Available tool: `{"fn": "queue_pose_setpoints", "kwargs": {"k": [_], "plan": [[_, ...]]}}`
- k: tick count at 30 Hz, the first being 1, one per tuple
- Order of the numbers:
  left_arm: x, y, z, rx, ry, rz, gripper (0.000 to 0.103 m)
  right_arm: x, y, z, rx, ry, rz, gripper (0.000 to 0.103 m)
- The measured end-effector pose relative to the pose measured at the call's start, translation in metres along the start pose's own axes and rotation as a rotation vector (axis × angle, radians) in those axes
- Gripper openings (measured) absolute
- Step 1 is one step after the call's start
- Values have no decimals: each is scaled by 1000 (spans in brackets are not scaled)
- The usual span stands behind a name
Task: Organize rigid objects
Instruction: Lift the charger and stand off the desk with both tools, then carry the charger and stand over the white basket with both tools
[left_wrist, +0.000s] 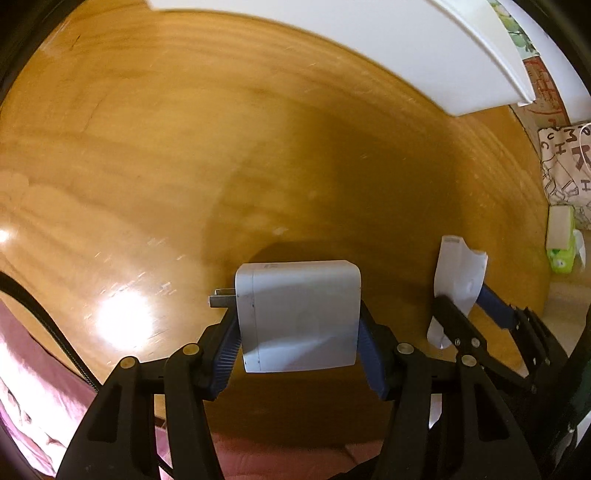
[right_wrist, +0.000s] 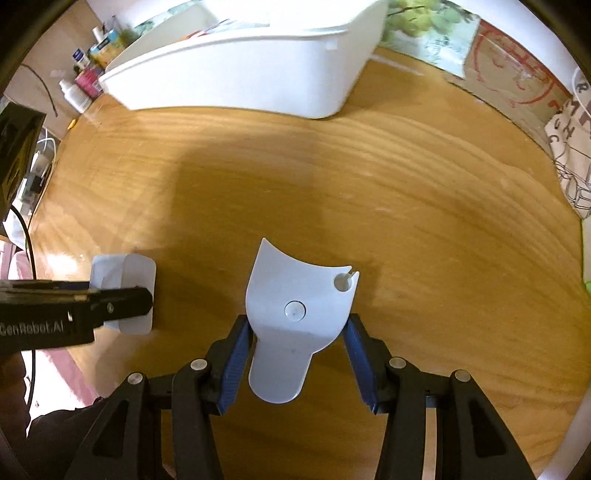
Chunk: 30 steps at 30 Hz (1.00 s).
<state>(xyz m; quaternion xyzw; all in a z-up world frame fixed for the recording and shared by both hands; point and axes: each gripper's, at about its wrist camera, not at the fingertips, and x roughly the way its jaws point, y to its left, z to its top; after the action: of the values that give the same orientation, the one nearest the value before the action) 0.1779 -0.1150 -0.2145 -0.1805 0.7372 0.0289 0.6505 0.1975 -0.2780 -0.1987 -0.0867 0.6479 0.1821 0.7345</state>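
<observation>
Left tongs (left_wrist: 299, 332): clamped flat on the sides of a white charger (left_wrist: 299, 314), held above the desk (left_wrist: 147, 166), prongs to the left.
Right tongs (right_wrist: 295, 354): pinching the waist of a white plastic scoop (right_wrist: 295, 314), also off the desk.
Handling: charger likely dense, smooth, stiff; scoop light, thin, could twist in the grip.
Around: white bin (right_wrist: 240, 74) at the desk's far edge, path clear; bottles (right_wrist: 81, 77) at the far left corner.

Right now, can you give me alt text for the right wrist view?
The right gripper holds a flat white plastic piece with a round button and a small hole, above a wooden table. A white bin sits at the far edge. At left, the left gripper grips a white charger.
</observation>
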Motion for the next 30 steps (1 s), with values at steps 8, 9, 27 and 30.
{"fn": "queue_pose_setpoints", "kwargs": {"k": [8, 9, 27, 30], "plan": [[-12, 60, -1, -4, 47, 6, 61, -7, 60, 12, -36, -34, 34, 51], [-17, 68, 1, -2, 43, 12, 61, -8, 67, 13, -37, -39, 37, 51], [-115, 107, 69, 92, -118, 115, 61, -45, 160, 77, 10, -250, 151, 51], [-131, 88, 61, 120, -175, 145, 61, -59, 161, 91, 27, -303, 162, 51]]}}
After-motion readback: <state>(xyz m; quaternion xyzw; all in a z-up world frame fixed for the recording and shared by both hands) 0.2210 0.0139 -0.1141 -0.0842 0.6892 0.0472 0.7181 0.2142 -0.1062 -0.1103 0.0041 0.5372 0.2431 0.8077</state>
